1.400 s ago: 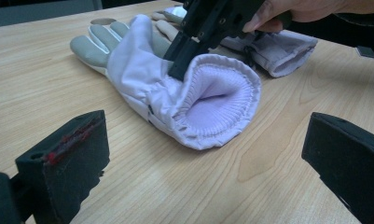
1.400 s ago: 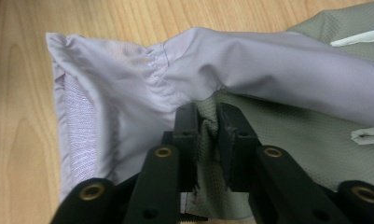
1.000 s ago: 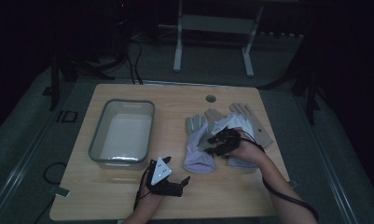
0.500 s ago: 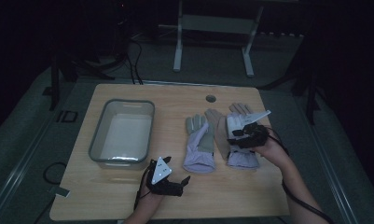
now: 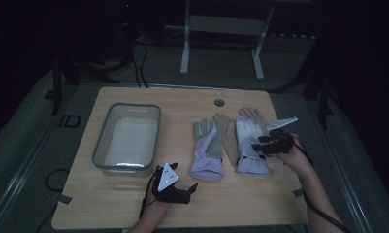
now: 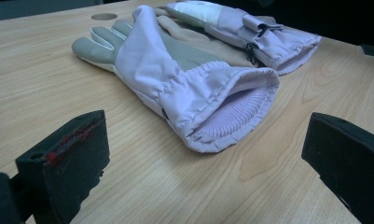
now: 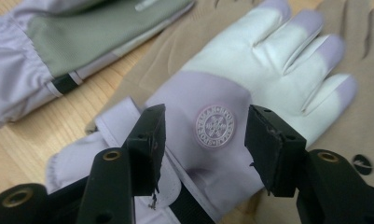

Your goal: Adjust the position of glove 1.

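2 lilac gloves lie side by side right of centre on the counter (image 5: 134, 218), cuffs toward the near edge. The right tongs (image 5: 269, 141) hover over the right glove (image 5: 250, 145), released, nothing between them. The left tongs (image 5: 189, 190), released, rest near the left glove (image 5: 207, 150) cuff. A grey tub (image 5: 101, 145) sits at left.

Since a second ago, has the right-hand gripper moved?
Yes. The right gripper slid rightward, from over the left glove to the right glove, away from the tray.
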A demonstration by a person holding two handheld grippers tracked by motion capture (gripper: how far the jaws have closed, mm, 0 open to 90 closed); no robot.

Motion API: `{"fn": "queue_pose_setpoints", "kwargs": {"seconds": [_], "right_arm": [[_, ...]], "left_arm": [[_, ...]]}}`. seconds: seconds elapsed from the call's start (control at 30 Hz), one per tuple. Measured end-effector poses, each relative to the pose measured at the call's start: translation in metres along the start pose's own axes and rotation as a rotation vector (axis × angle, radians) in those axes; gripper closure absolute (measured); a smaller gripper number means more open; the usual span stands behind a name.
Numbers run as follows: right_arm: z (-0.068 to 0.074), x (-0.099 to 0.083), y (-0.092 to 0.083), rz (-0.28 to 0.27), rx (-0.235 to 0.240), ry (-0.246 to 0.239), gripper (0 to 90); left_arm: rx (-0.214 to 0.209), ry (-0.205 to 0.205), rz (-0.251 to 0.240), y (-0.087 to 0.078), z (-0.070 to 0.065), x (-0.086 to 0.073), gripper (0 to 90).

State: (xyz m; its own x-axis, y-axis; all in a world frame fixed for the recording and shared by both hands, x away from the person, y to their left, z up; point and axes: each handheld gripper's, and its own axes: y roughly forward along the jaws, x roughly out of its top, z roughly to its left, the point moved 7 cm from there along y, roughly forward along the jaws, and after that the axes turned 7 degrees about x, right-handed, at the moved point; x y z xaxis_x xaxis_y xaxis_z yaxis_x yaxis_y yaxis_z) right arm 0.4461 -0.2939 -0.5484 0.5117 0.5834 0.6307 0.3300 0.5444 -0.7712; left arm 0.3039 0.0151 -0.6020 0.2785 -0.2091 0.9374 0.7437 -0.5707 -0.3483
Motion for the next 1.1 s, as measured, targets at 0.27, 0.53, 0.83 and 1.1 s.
{"fn": "queue_pose_setpoints", "kwargs": {"seconds": [0.27, 0.53, 0.83, 1.1], "right_arm": [[-0.015, -0.011, 0.030, 0.041, -0.003, 0.041, 43.8], [-0.011, -0.017, 0.033, 0.022, 0.024, 0.074, 64.7], [0.000, -0.011, 0.010, -0.037, -0.024, 0.128, 77.1], [0.015, 0.012, -0.027, -0.109, -0.036, 0.146, 78.4]], "left_arm": [[-0.001, 0.008, 0.002, 0.000, -0.001, 0.000, 0.9], [-0.001, 0.008, 0.002, 0.000, -0.001, 0.000, 0.9], [0.000, 0.002, 0.001, 0.000, 0.000, 0.000, 0.9], [0.001, 0.003, 0.003, 0.000, 0.000, 0.000, 0.9]]}}
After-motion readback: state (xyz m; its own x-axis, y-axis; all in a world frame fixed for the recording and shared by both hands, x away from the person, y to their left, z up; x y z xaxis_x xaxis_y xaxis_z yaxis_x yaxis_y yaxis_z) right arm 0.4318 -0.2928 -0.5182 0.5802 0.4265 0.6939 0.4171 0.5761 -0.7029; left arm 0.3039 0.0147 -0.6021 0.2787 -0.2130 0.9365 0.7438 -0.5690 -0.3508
